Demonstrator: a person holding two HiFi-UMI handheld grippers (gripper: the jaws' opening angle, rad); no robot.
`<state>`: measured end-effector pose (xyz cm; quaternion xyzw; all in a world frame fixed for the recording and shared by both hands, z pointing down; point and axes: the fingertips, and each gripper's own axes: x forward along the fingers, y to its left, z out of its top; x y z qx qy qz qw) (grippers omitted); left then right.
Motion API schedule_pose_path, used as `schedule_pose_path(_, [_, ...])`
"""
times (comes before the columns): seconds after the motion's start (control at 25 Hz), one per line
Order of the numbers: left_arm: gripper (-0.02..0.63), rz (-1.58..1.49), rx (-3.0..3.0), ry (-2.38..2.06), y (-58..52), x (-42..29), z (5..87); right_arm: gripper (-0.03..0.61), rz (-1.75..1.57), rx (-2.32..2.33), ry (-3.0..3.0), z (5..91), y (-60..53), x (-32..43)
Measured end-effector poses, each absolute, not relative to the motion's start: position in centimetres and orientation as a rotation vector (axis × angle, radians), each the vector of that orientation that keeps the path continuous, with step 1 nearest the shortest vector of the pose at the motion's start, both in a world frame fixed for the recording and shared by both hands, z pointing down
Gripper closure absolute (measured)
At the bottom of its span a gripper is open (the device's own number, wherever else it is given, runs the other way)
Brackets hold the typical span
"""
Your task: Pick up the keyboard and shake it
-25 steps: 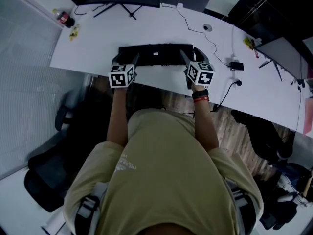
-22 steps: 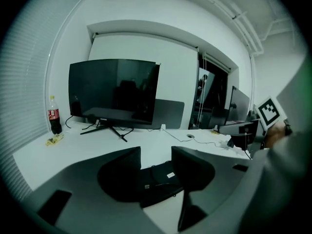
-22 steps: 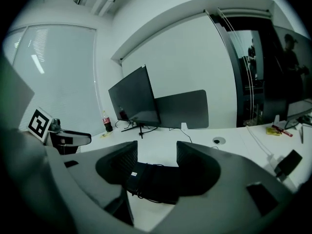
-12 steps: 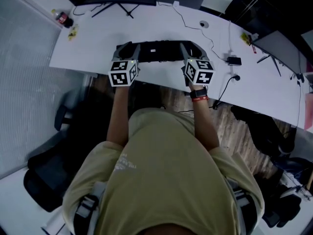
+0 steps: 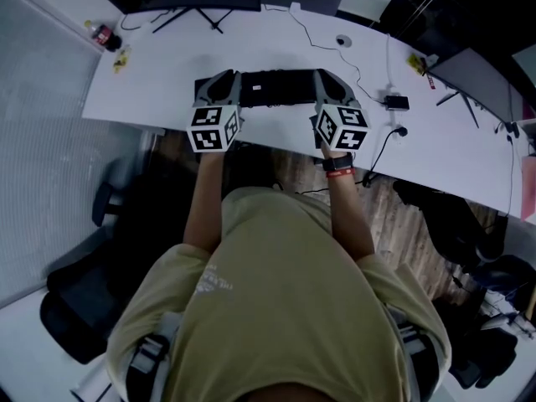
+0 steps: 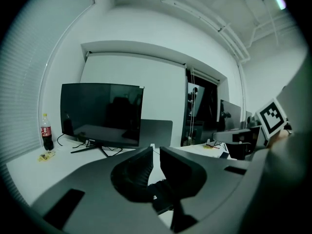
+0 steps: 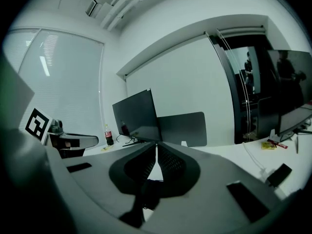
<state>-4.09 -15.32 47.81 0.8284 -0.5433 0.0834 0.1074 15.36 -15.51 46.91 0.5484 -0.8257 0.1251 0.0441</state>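
The black keyboard looks to lie on the white desk, its two ends hidden under my grippers in the head view. My left gripper hovers over its left end and my right gripper over its right end. Neither gripper view shows the keyboard. Both pairs of jaws have just been closing with nothing between them. The left gripper keeps a narrow slit; the right gripper has its jaws together. Each gripper's marker cube appears in the other's view.
A dark monitor stands at the back of the desk, a cola bottle at its far left. Cables and a small black box lie to the right. An office chair sits at lower left.
Both grippers have come up from the keyboard's ends and their spread jaws have drawn together. The keyboard has kept its place on the desk.
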Motion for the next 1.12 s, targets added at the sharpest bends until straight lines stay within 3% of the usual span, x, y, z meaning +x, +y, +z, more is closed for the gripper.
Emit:
schedule_pose_path(0.8, [0.589,0.339,2.538,-1.347,-25.5,-2.0,49.7,0.555,0.463,1.75,-2.386,48.1,-23.9,14.8])
schedule_pose_path(1.12, [0.595,0.699,2.581,-1.14,-22.5,-3.5,56.4,0.555,0.558,1.583,-2.187,58.1,-25.8,13.8])
